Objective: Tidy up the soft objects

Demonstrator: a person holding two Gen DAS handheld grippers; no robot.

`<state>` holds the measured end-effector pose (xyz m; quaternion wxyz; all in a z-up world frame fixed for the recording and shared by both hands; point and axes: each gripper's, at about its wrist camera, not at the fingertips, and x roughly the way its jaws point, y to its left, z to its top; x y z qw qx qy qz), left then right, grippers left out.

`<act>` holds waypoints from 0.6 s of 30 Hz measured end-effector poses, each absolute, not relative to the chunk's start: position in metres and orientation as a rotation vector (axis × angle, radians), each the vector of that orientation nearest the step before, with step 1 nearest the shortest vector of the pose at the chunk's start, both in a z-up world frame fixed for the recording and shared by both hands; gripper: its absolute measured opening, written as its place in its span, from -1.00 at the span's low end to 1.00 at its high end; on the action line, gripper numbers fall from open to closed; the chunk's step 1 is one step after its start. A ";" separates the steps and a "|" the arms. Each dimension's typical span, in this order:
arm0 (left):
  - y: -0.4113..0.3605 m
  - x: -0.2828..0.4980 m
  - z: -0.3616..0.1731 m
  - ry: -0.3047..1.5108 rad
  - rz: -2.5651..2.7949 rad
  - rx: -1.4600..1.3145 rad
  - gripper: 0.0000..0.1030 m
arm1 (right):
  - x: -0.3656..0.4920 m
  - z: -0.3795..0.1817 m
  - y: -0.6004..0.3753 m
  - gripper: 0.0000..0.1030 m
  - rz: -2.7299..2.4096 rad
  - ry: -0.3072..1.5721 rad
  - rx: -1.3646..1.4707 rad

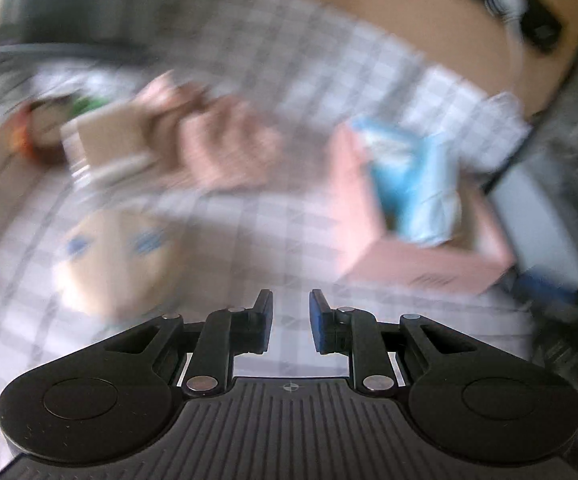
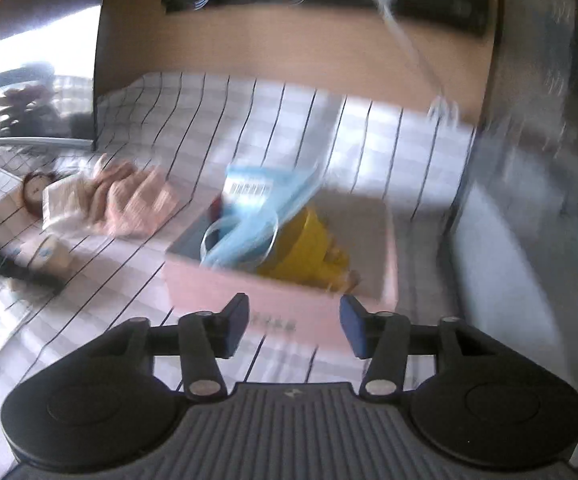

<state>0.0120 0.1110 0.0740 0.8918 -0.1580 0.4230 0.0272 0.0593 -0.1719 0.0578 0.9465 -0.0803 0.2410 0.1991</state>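
A pink box (image 2: 289, 292) stands on the checked bedsheet, holding a light blue packet (image 2: 261, 208) and a yellow soft toy (image 2: 309, 252). My right gripper (image 2: 292, 326) is open and empty just in front of the box. In the left wrist view the same box (image 1: 409, 268) with the blue packet (image 1: 409, 176) is at the right. My left gripper (image 1: 291, 320) is open and empty above the sheet. A round tan plush face with blue eyes (image 1: 117, 256) lies ahead-left of it. A pink and beige soft doll (image 1: 193, 140) lies further back, also in the right wrist view (image 2: 105, 200). Both views are blurred.
A wooden headboard (image 2: 289, 40) runs along the back with a dark strip and a white cable (image 2: 409, 44). A dark grey object (image 1: 549, 220) stands right of the box. A round brown toy face (image 2: 35, 196) lies at the doll's left end.
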 end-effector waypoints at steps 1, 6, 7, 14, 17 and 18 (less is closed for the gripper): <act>0.120 0.006 0.072 0.872 0.116 -0.352 -0.58 | 0.065 0.063 -0.164 0.16 0.346 0.488 -0.142; 0.162 -0.036 0.055 0.835 0.158 -0.509 -0.58 | 0.067 0.082 -0.125 0.26 0.385 0.480 -0.225; 0.173 -0.042 0.051 0.862 0.155 -0.541 -0.58 | 0.063 0.081 -0.118 0.28 0.389 0.460 -0.268; 0.248 -0.081 0.058 0.832 0.288 -0.591 -0.58 | 0.047 0.072 -0.077 0.28 0.500 0.536 -0.232; 0.263 -0.083 0.070 0.810 0.248 -0.559 -0.58 | 0.034 0.070 -0.052 0.28 0.587 0.566 -0.251; 0.266 -0.080 0.072 0.804 0.234 -0.552 -0.58 | 0.028 0.070 -0.046 0.28 0.613 0.561 -0.266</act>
